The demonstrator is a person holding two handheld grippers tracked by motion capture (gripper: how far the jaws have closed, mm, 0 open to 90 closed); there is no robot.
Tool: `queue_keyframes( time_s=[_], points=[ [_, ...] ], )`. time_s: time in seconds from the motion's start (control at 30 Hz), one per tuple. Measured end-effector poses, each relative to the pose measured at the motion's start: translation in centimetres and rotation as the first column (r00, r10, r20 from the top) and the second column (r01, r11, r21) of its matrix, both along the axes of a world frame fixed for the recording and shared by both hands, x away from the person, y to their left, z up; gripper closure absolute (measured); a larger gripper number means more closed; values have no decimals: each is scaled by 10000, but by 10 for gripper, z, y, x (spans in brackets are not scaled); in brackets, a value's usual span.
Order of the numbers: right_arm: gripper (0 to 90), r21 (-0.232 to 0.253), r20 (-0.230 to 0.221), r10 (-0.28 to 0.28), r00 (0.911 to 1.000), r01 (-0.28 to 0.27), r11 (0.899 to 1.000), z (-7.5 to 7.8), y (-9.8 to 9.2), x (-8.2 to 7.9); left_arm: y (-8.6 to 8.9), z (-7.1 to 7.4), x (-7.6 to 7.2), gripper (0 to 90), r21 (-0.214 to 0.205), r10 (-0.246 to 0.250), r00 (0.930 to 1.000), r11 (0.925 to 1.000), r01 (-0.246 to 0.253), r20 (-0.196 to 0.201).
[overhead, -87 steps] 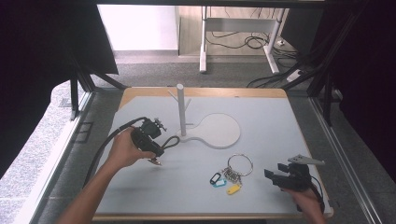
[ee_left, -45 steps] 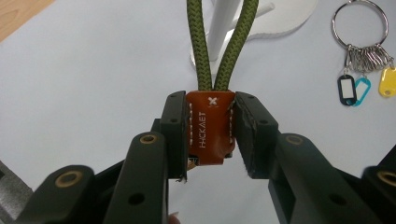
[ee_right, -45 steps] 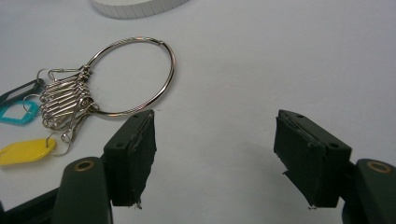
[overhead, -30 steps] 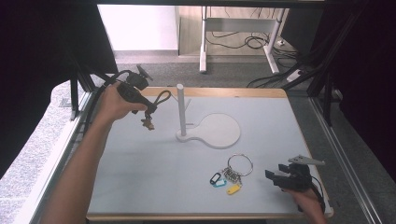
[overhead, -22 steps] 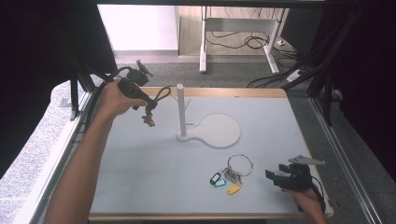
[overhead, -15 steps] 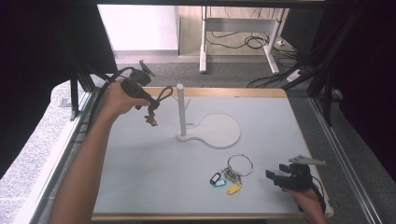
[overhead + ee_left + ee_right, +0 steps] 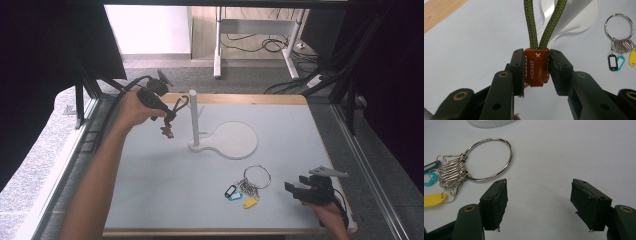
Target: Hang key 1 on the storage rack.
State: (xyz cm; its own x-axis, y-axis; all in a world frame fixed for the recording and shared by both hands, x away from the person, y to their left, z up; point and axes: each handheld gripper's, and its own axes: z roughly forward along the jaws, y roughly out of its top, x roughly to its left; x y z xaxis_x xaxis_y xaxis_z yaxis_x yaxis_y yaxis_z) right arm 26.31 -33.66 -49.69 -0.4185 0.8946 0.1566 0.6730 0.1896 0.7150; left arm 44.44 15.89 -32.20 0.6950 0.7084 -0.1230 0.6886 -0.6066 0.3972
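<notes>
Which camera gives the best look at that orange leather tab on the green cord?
The left gripper view: the tab sits close up between the shut tongs, stitching and lettering legible. The high view shows it as a small dark blob under the cord. The right gripper view faces the keyring.

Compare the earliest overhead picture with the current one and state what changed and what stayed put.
The left hand-held gripper, shut on the green cord keychain, went from the mat's middle up toward the white post. The right hand-held gripper, open, and the key ring stayed in place.
</notes>
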Motion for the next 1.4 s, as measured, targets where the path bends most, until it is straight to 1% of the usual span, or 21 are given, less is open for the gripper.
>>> queue_keyframes(
  time_s=[0.17,0.23,0.37,0.67,0.73,0.87,0.97,1.0,1.03,1.1,1.13,1.2,1.23,1.3,1.37,1.4],
  points=[
    [302,-25,10,-3,10000,3,10000,0,0,0,-10,-8,-2,666,63,-269,9996,9996,270,-71],
    [302,-15,4,-7,10000,7,10000,0,0,0,-13,-12,-3,665,186,-330,9994,9993,331,-51],
    [302,-39,17,2,10000,-2,10000,0,1,0,-15,-18,-3,664,160,-264,9996,9995,265,-58],
    [302,-49,20,5,10000,-5,10000,0,1,0,-18,-24,-4,658,223,-234,9997,9995,234,24],
    [302,-52,24,7,10000,-7,10000,0,1,0,-18,-27,-4,647,183,-234,9997,9996,235,-7],
    [302,-63,18,12,10000,-12,10000,0,1,0,-20,-32,-8,596,101,-156,9997,9998,155,182],
    [302,-62,14,23,10000,-23,10000,0,1,0,-19,-32,-14,530,66,-122,9991,9999,119,407],
    [302,-58,6,20,10000,-20,10000,0,1,0,-19,-31,-18,515,76,-164,9982,9998,159,574],
    [302,-53,2,18,10000,-18,10000,0,1,0,-18,-31,-21,498,-35,-201,9973,9998,204,699],
    [302,-43,4,42,10000,-42,10000,0,1,0,-17,-30,-30,474,-421,-302,9961,9985,338,831],
    [302,-25,7,58,10000,-58,10000,0,1,0,-16,-31,-34,461,-494,-384,9954,9979,428,873],
    [302,56,0,99,10000,-99,9999,0,2,1,-14,-34,-43,433,-490,-479,9935,9974,531,1033],
    [300,173,13,162,9999,-162,9997,0,2,1,-13,-35,-46,422,-505,-484,9929,9973,541,1088],
    [296,194,40,240,9997,-241,9995,0,4,1,-8,-38,-52,413,-634,-518,9908,9962,601,1254],
    [292,197,102,332,9994,-334,9992,0,6,1,-3,-42,-61,408,-899,-446,9889,9943,577,1416],
    [291,205,118,350,9993,-353,9992,1,6,1,1,-46,-67,406,-1079,-459,9874,9922,627,1517]
  ],
)
